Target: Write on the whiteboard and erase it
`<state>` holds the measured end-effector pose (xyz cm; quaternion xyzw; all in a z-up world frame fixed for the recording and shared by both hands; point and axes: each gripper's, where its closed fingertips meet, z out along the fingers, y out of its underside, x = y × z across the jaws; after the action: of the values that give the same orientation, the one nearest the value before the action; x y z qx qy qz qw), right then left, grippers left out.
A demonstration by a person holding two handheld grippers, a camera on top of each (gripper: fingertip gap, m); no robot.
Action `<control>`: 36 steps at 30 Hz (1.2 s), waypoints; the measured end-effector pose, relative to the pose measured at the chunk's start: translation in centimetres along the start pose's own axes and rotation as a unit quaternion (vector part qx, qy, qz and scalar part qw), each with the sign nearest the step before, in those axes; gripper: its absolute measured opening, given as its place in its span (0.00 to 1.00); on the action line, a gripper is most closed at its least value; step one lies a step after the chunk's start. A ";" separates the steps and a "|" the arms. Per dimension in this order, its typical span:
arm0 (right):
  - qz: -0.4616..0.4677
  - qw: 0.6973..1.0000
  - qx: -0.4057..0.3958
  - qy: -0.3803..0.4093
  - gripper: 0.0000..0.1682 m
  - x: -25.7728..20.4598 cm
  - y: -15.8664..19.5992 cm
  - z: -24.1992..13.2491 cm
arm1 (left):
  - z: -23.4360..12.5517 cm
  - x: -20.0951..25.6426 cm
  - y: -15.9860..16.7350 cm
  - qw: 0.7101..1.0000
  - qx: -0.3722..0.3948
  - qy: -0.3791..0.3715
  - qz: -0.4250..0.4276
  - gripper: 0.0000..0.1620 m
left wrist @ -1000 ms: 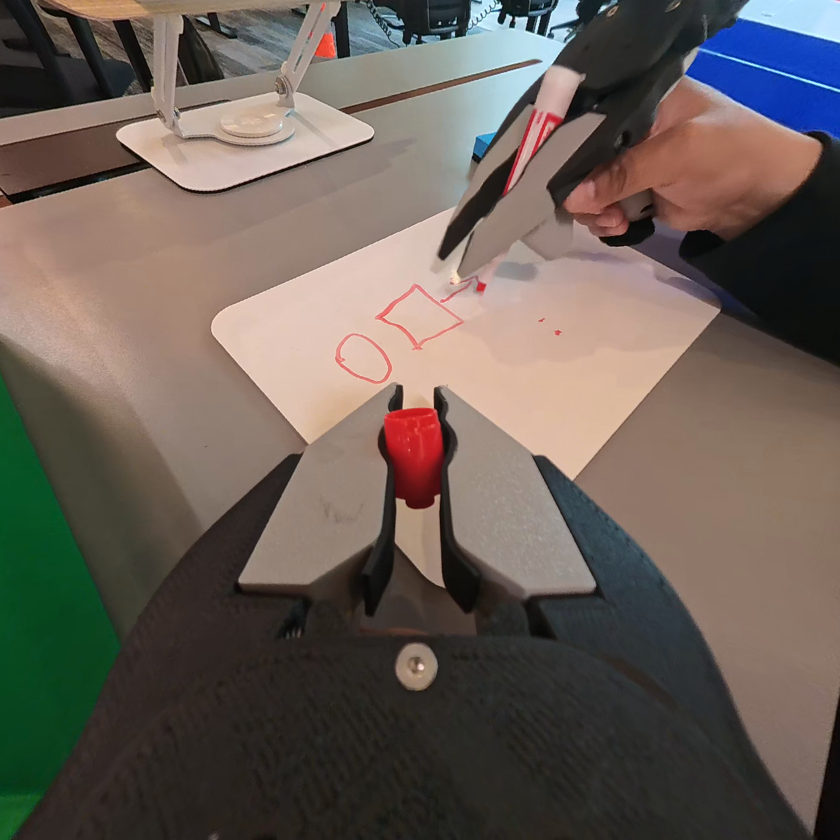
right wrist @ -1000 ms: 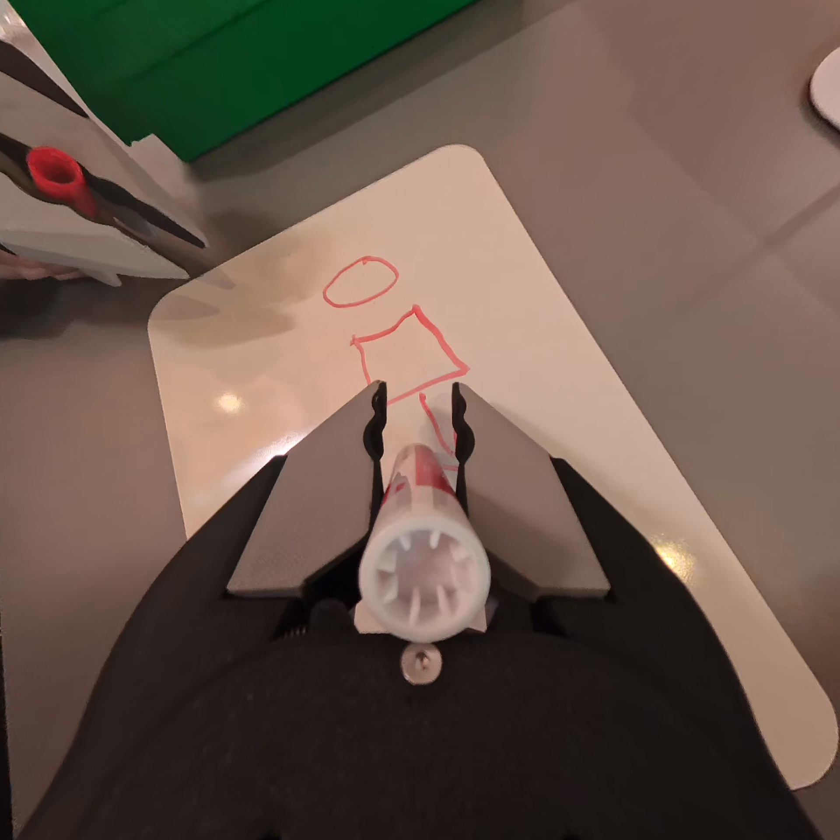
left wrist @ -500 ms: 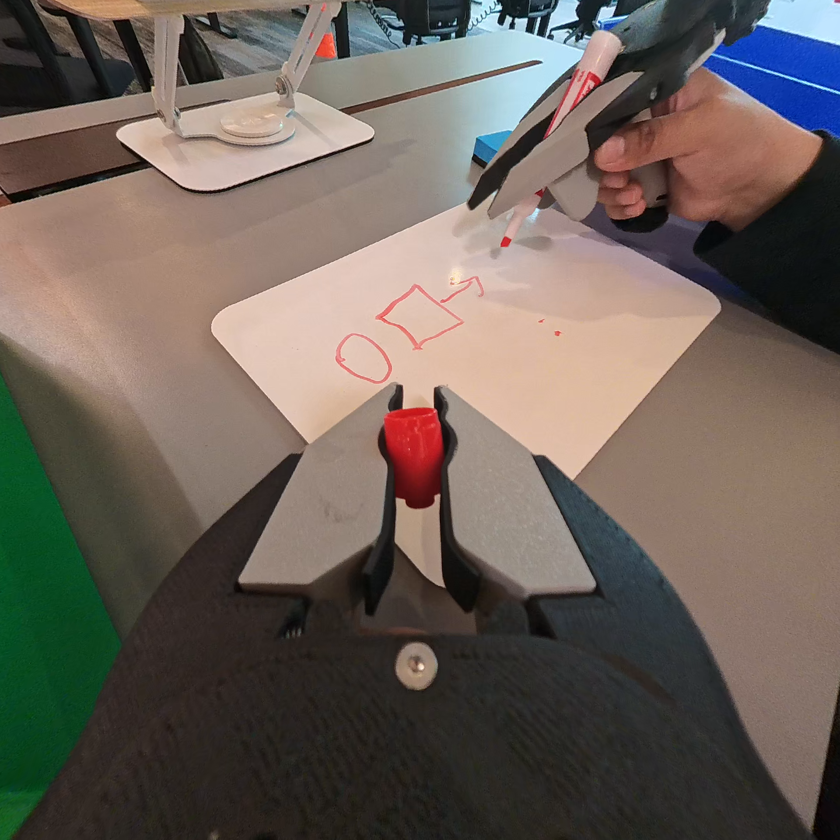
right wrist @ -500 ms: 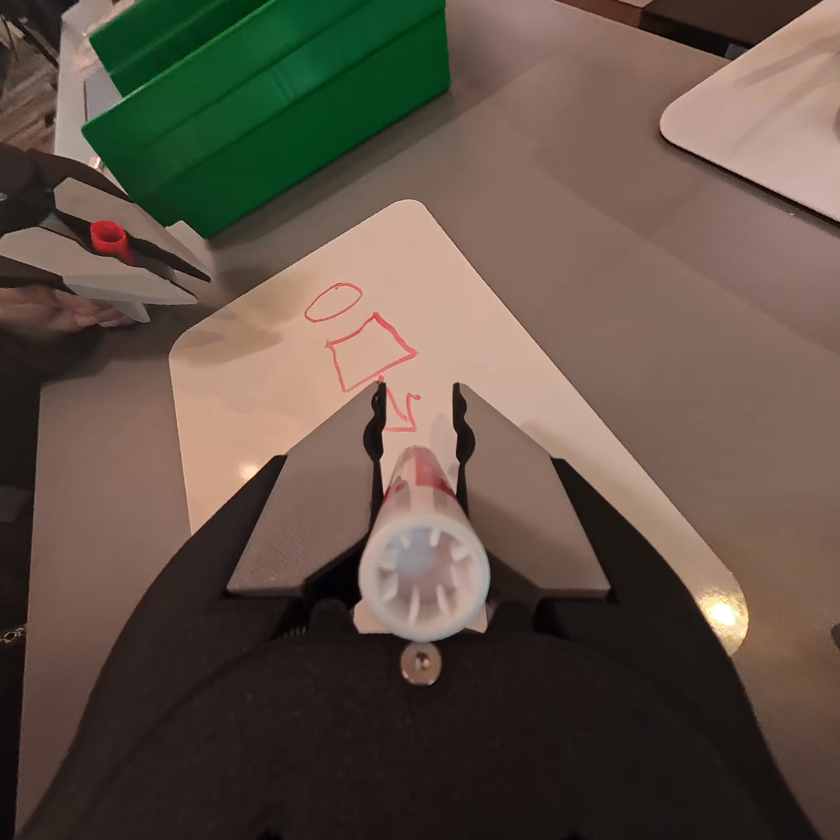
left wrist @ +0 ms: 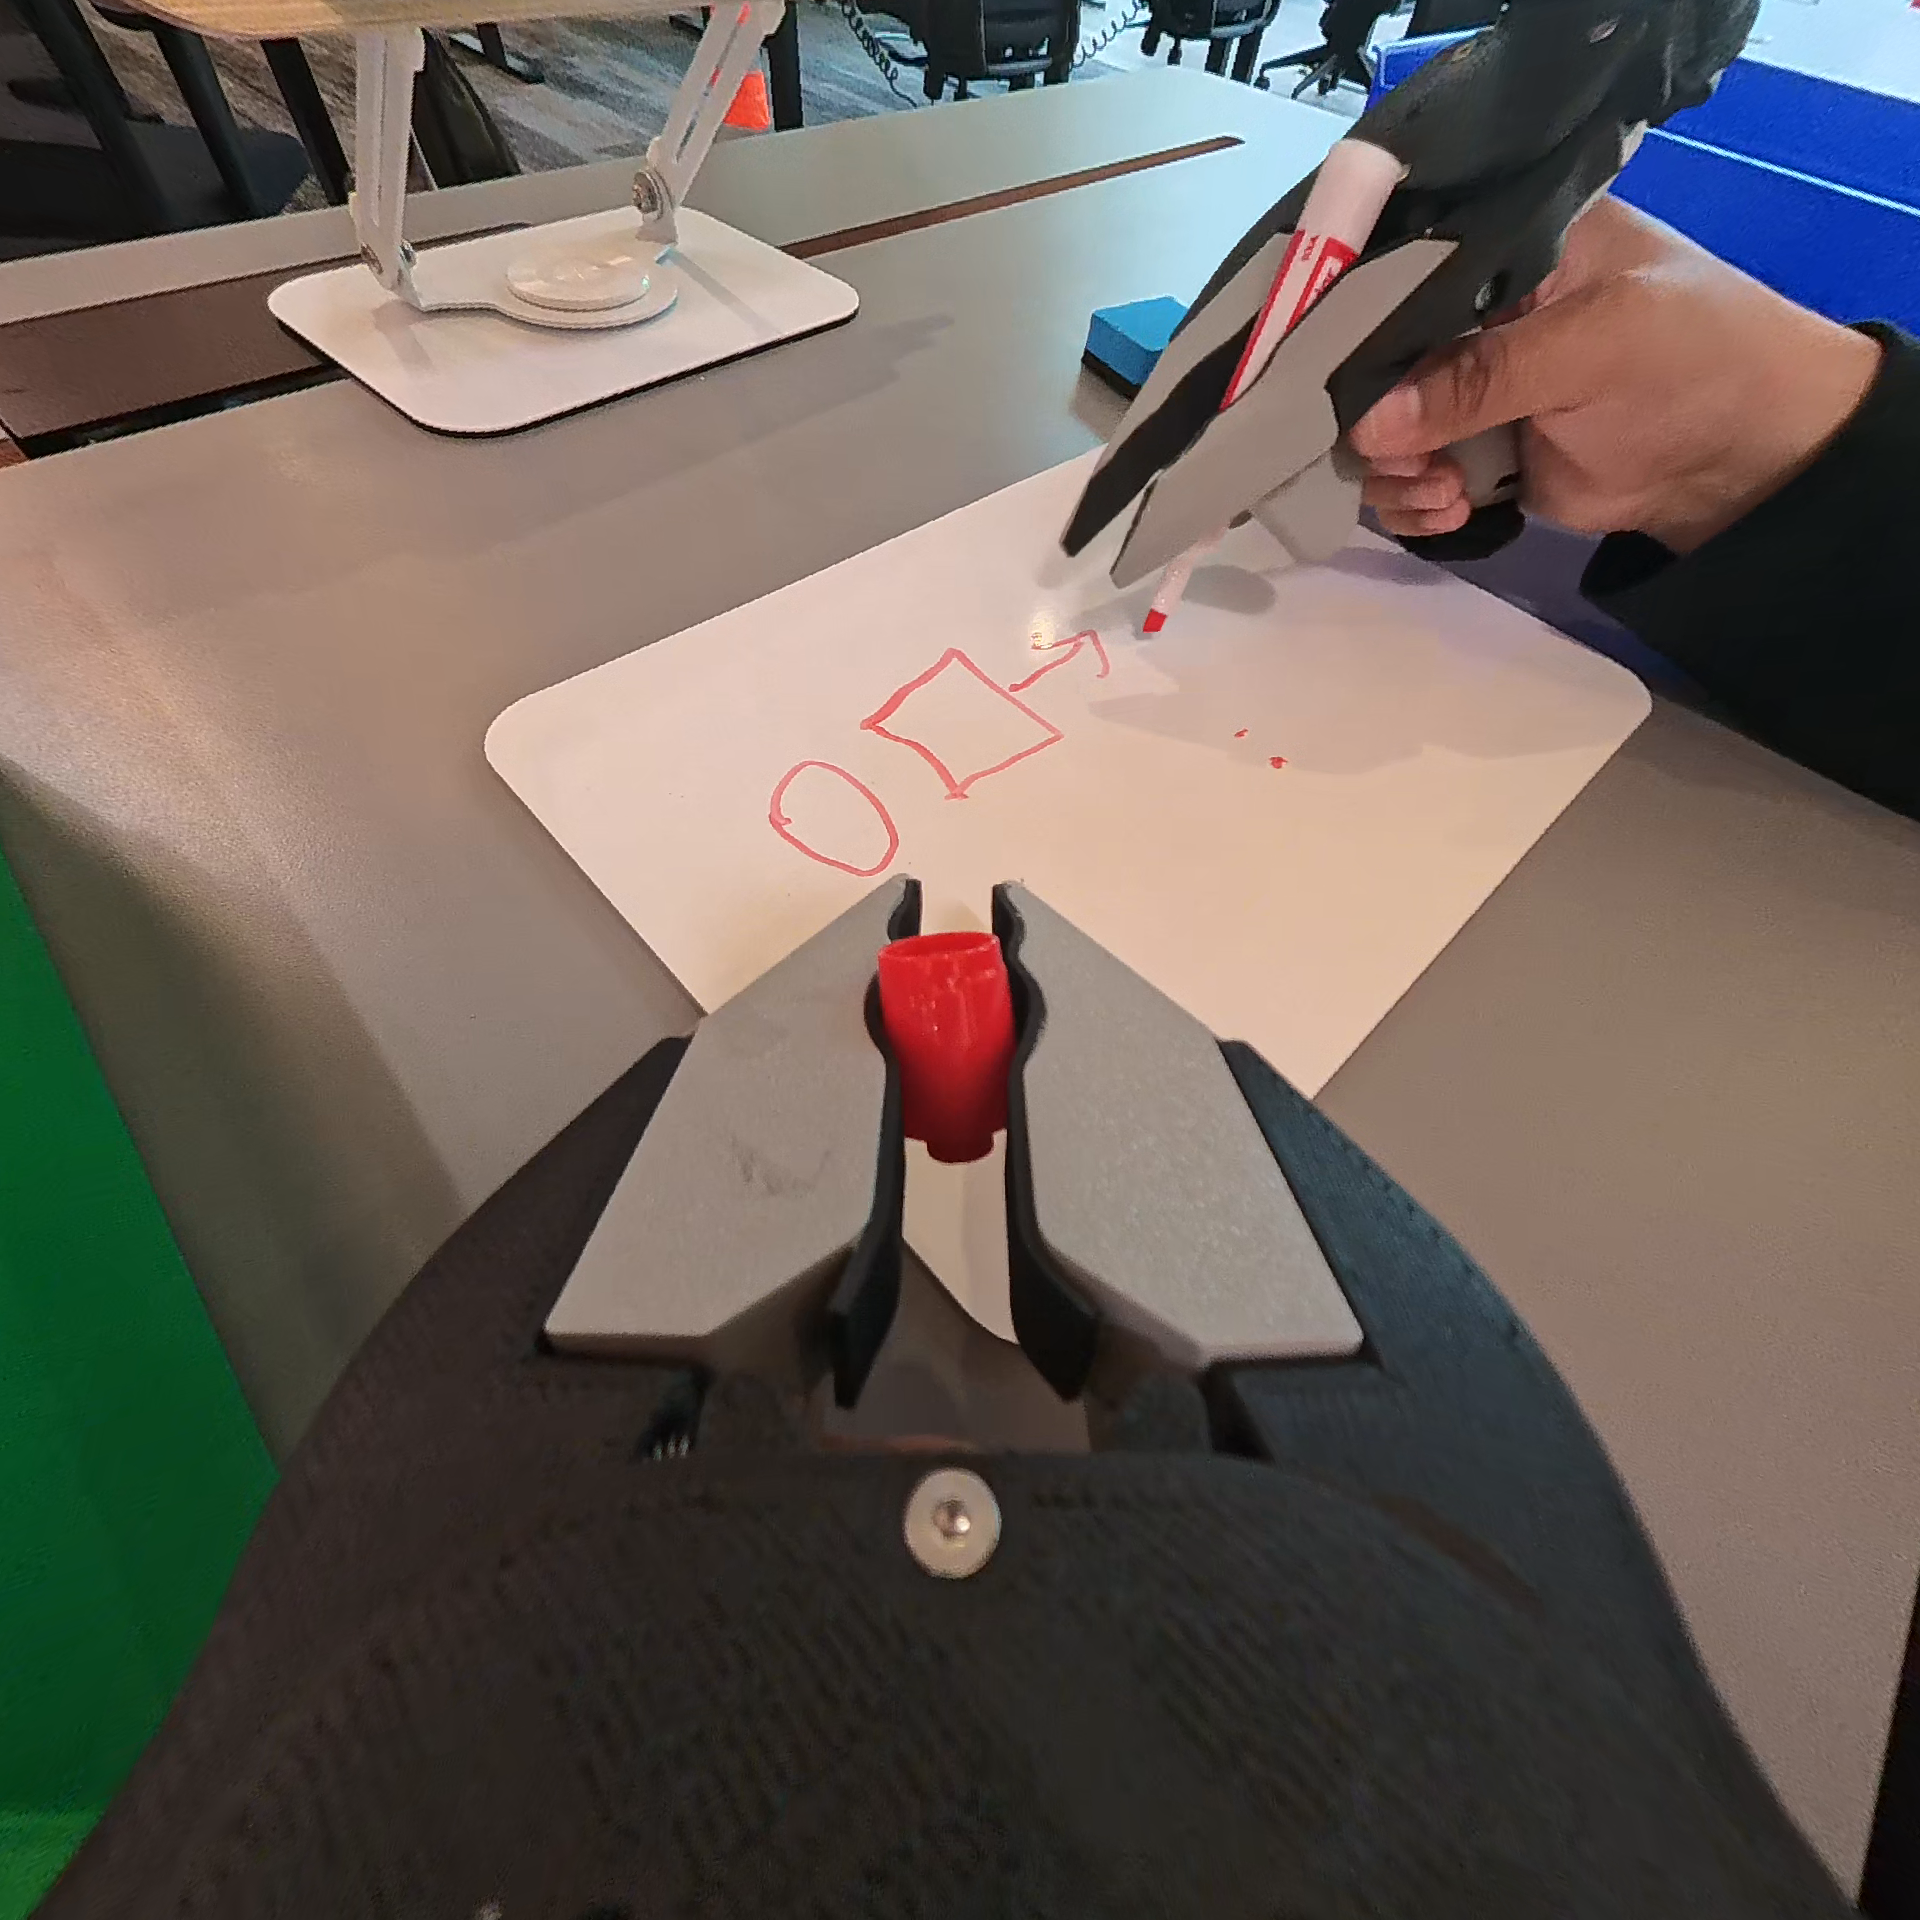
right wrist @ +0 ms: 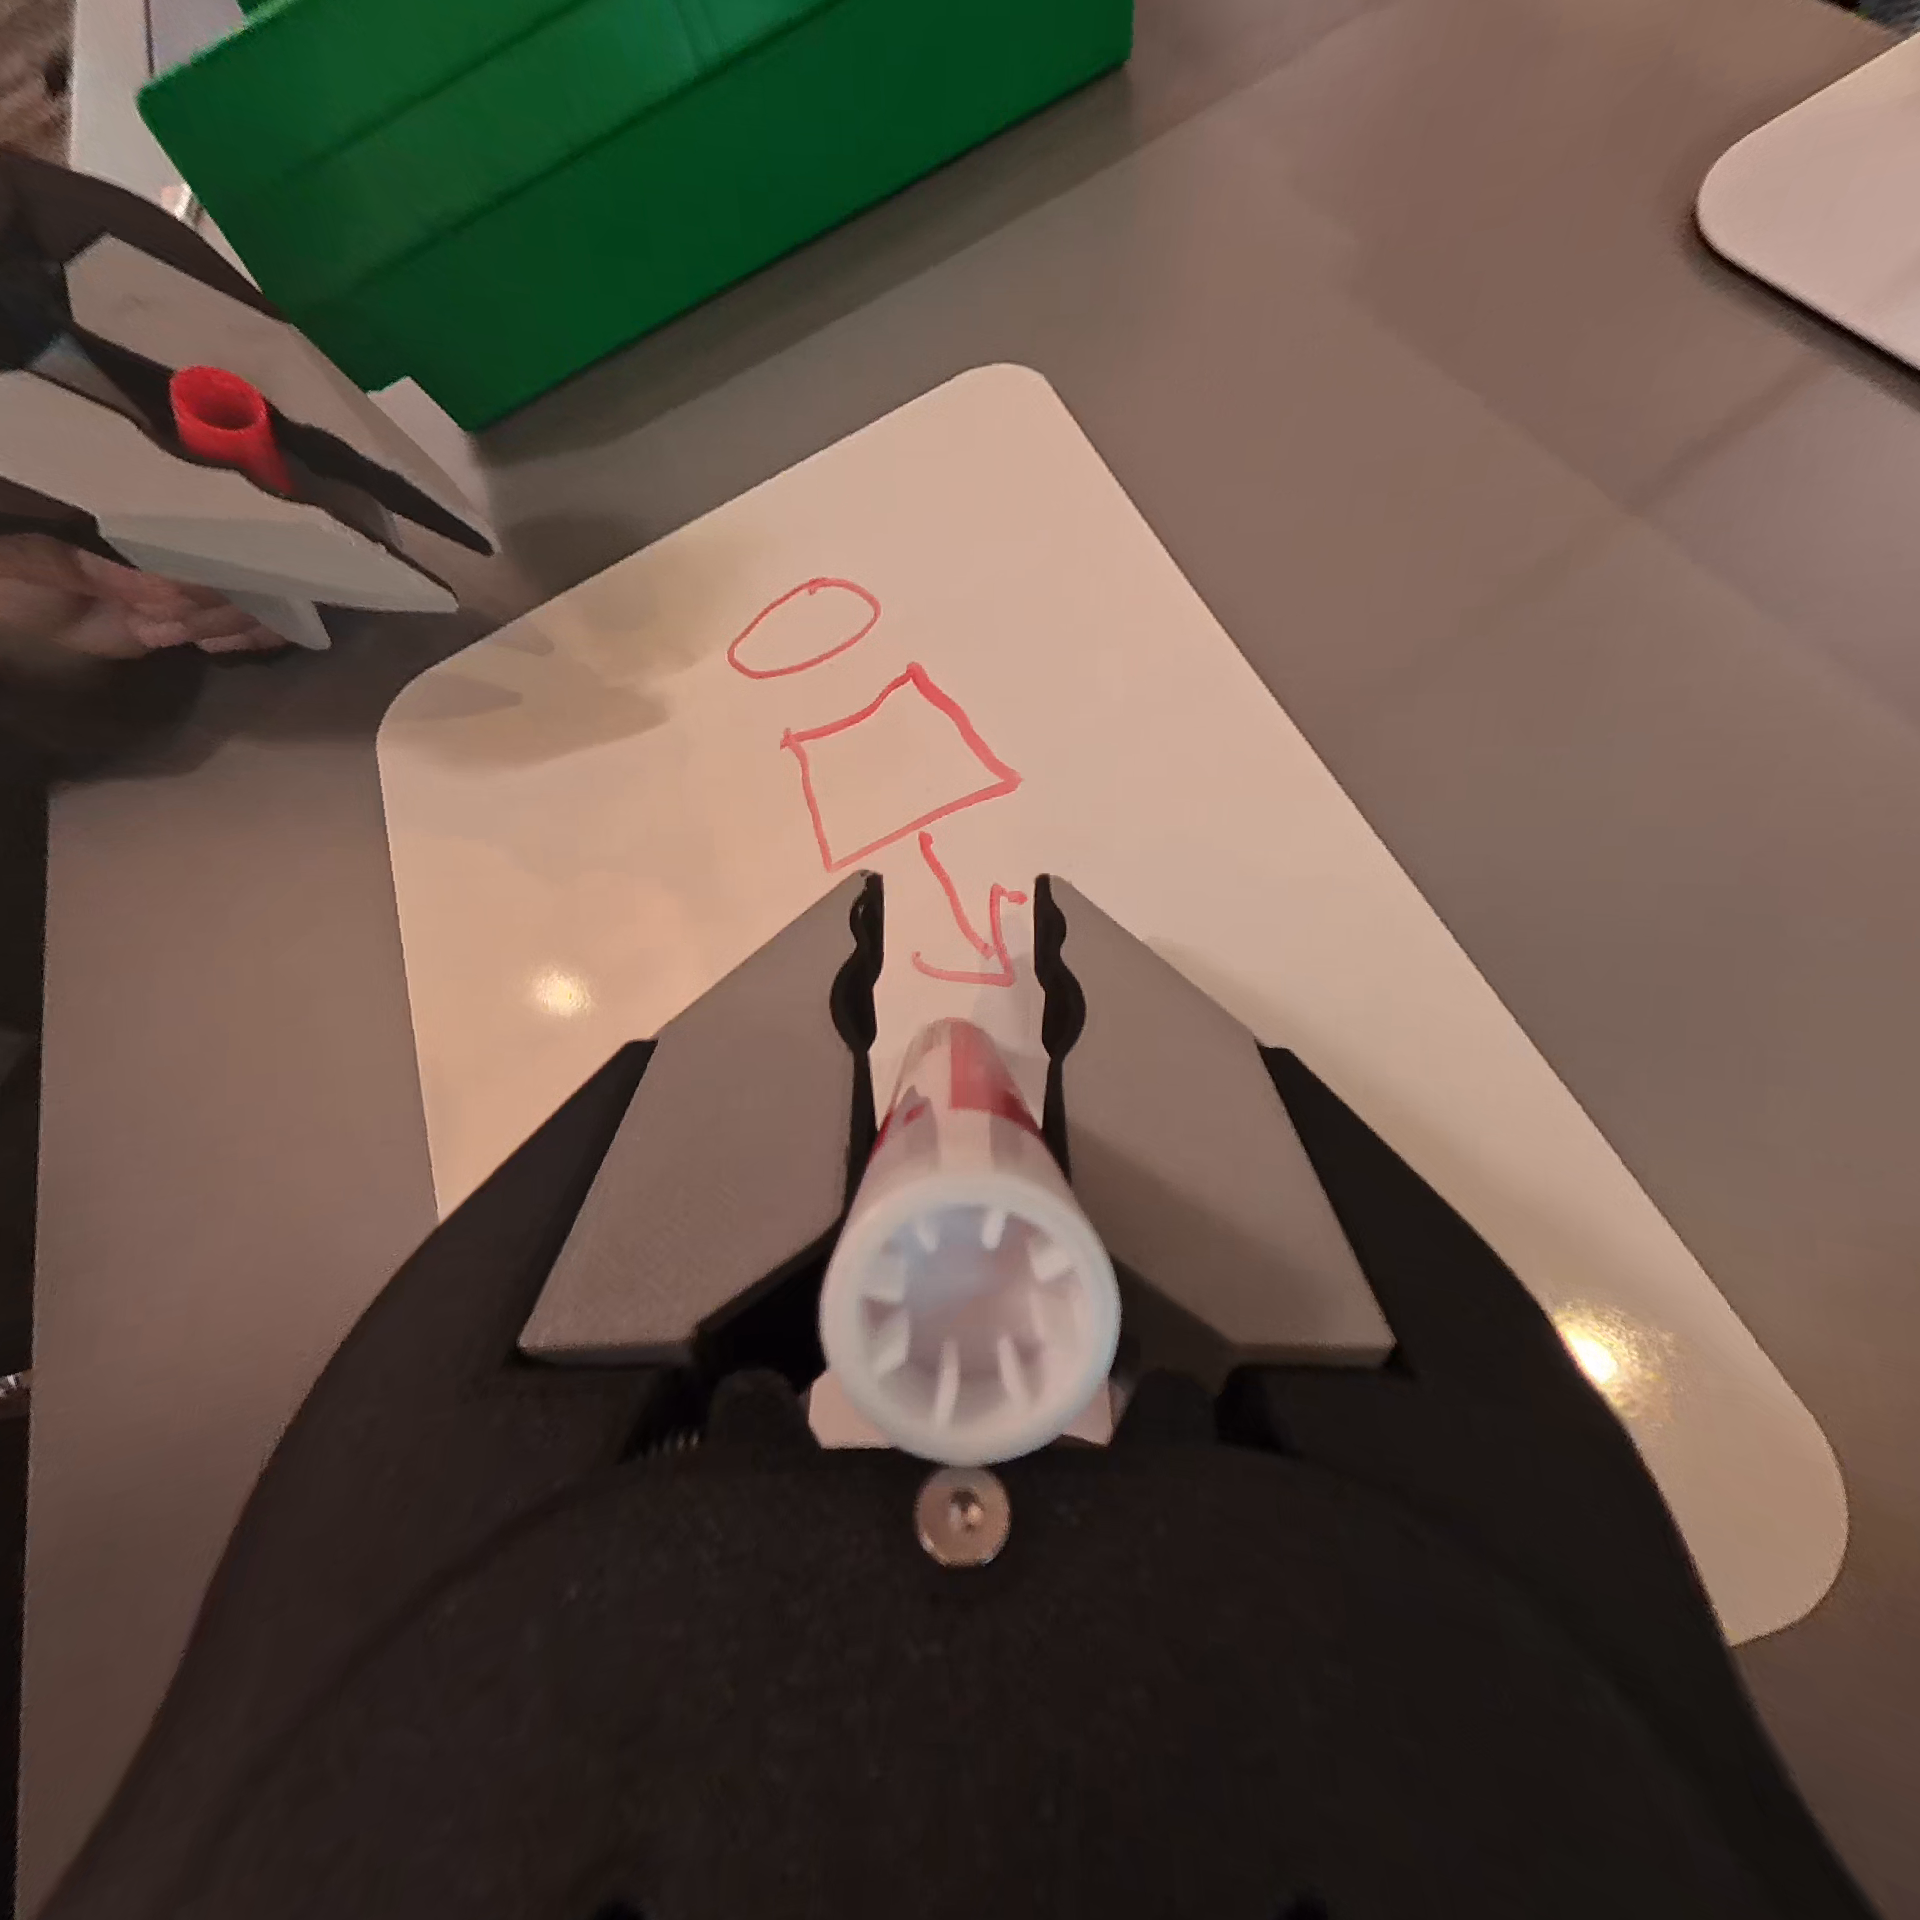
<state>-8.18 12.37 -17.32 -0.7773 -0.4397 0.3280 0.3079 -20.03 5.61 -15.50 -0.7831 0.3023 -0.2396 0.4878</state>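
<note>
A white whiteboard [left wrist: 1299, 894] lies flat on the grey table, with a red oval, a square and an arrow drawn on it; it also shows in the right wrist view [right wrist: 1195, 727]. My left gripper [left wrist: 954, 899] is shut on the red marker cap [left wrist: 943, 1029], held above the board's near corner. My right gripper [right wrist: 954, 888] is shut on the white and red marker [right wrist: 966, 1195]. In the left wrist view the right gripper [left wrist: 1107, 551] holds the marker tip [left wrist: 1153, 620] just above the board beside the arrow. The left gripper [right wrist: 457, 566] with the cap [right wrist: 223, 416] shows at the left of the right wrist view.
A blue eraser block [left wrist: 1138, 330] lies on the table behind the board. A white stand on a flat base [left wrist: 561, 312] sits at the far left. A green bin [right wrist: 623, 177] stands beyond the board. A person's hand [left wrist: 1600, 405] holds the right gripper. Some 15 centimetres of space lies between my two pairs of fingers.
The right gripper finished the arrow, lifted the marker up and away, and has now come back down with the tip close to the board by the arrow. The left gripper has stayed still.
</note>
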 end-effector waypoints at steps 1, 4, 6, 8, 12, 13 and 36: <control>-0.002 1.000 -0.007 -0.002 0.16 -0.1 0.2 0.1 | 0.0 0.0 0.0 1.000 0.000 0.000 0.000 0.07; -0.009 1.000 -0.028 -0.009 0.16 -0.5 0.8 0.5 | 0.0 0.0 0.0 1.000 -0.001 0.000 0.001 0.07; -0.005 1.000 -0.027 -0.002 0.16 -0.1 0.8 0.4 | 0.0 0.0 0.0 1.000 0.000 0.000 0.001 0.07; 0.000 0.999 -0.016 0.034 0.16 1.4 0.6 0.0 | 0.0 0.0 0.0 1.000 -0.001 0.000 0.001 0.07; 0.017 0.998 -0.005 0.058 0.16 3.2 0.6 -0.8 | 0.0 0.0 0.0 1.000 -0.002 -0.001 0.002 0.07; 0.021 0.998 -0.006 0.055 0.16 3.2 0.7 -0.9 | 0.0 0.0 0.0 1.000 -0.002 -0.001 0.002 0.07; -0.010 0.999 -0.033 0.007 0.16 -0.6 0.6 0.3 | 0.1 0.0 0.1 1.000 -0.005 -0.002 0.006 0.07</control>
<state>-8.39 11.66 -17.78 -0.7848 -0.4563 0.3043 0.2884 -19.97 5.59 -15.67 -0.7845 0.3070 -0.2336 0.4855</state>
